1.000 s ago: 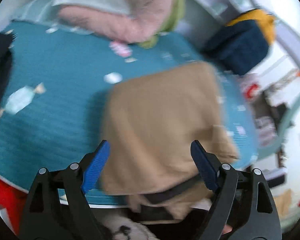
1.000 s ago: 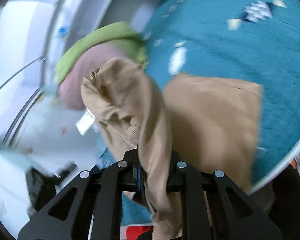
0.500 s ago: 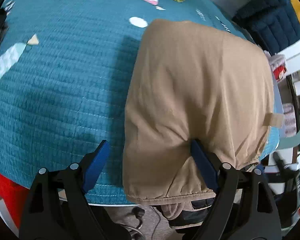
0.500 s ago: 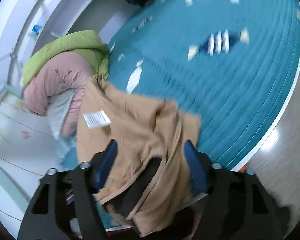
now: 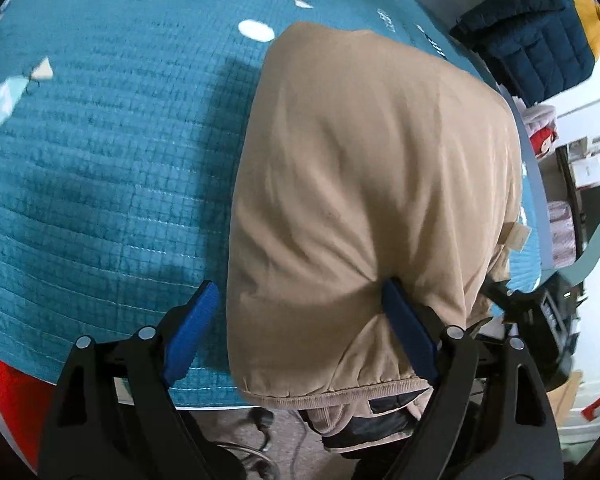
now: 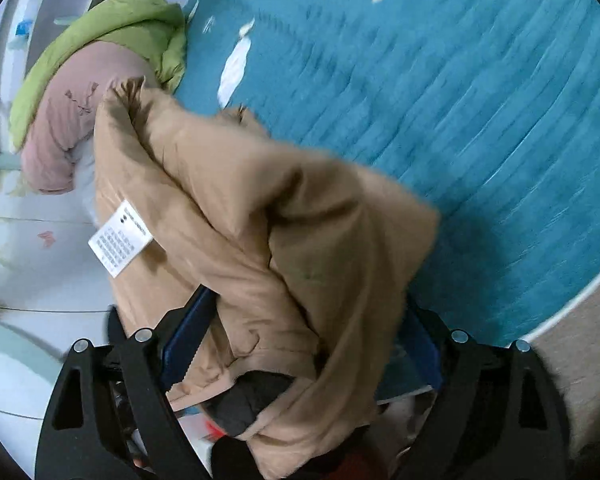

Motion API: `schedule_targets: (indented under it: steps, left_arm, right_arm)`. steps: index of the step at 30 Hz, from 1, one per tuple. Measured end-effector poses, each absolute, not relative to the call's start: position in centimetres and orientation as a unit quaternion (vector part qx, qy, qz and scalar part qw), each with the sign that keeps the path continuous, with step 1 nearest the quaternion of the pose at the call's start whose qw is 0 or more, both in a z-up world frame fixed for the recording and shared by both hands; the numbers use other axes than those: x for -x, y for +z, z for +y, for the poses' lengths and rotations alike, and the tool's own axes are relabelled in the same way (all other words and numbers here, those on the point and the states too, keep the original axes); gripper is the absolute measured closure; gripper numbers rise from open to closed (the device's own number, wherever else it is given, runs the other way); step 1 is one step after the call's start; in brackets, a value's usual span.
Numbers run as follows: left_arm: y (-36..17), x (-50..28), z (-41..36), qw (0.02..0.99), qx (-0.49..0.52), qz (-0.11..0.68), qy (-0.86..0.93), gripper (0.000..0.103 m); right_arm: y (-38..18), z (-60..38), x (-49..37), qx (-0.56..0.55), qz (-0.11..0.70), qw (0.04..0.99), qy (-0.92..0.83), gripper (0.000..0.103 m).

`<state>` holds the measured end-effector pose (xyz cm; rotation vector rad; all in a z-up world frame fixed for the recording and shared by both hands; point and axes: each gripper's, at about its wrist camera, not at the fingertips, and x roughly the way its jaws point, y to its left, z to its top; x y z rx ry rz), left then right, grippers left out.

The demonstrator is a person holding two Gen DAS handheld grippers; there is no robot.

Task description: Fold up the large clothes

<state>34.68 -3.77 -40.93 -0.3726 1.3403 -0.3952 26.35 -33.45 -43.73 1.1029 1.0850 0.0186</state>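
A tan jacket (image 5: 372,184) lies folded on the teal quilted bed cover (image 5: 100,168), its ribbed hem hanging over the near edge. My left gripper (image 5: 300,320) is open, straddling the jacket's near left corner; its right finger (image 5: 408,332) presses into the cloth. In the right wrist view the same jacket (image 6: 260,216) is bunched in a heap with a white care label (image 6: 120,236) showing. My right gripper (image 6: 300,336) is open, with the cloth lying loose between its fingers.
A pink and green bedding pile (image 6: 100,60) sits at the bed's far end. A navy and yellow padded garment (image 5: 536,36) lies beside the bed. The bed's edge and floor (image 6: 580,336) are close on the right.
My right gripper has opened and let go of the jacket, which has dropped onto the bed. My left gripper has moved down close to the jacket's near corner.
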Motion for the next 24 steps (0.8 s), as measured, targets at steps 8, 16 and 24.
schedule_targets:
  steps: [8, 16, 24]
  left_arm:
    - [-44.0, -35.0, -3.3, 0.705, 0.258, 0.629, -0.201, 0.013]
    - [-45.7, -34.5, -4.2, 0.689, 0.305, 0.624, -0.211, 0.012]
    - [-42.4, -33.6, -6.1, 0.748, 0.240, 0.576, -0.226, 0.051]
  right_arm:
    - [-46.4, -33.3, -27.9, -0.574, 0.461, 0.675, 0.054, 0.012]
    - [-46.2, -31.2, -29.2, -0.563, 0.453, 0.686, 0.080, 0.029]
    - [-43.7, -29.4, -29.4, -0.550, 0.424, 0.711, 0.108, 0.066]
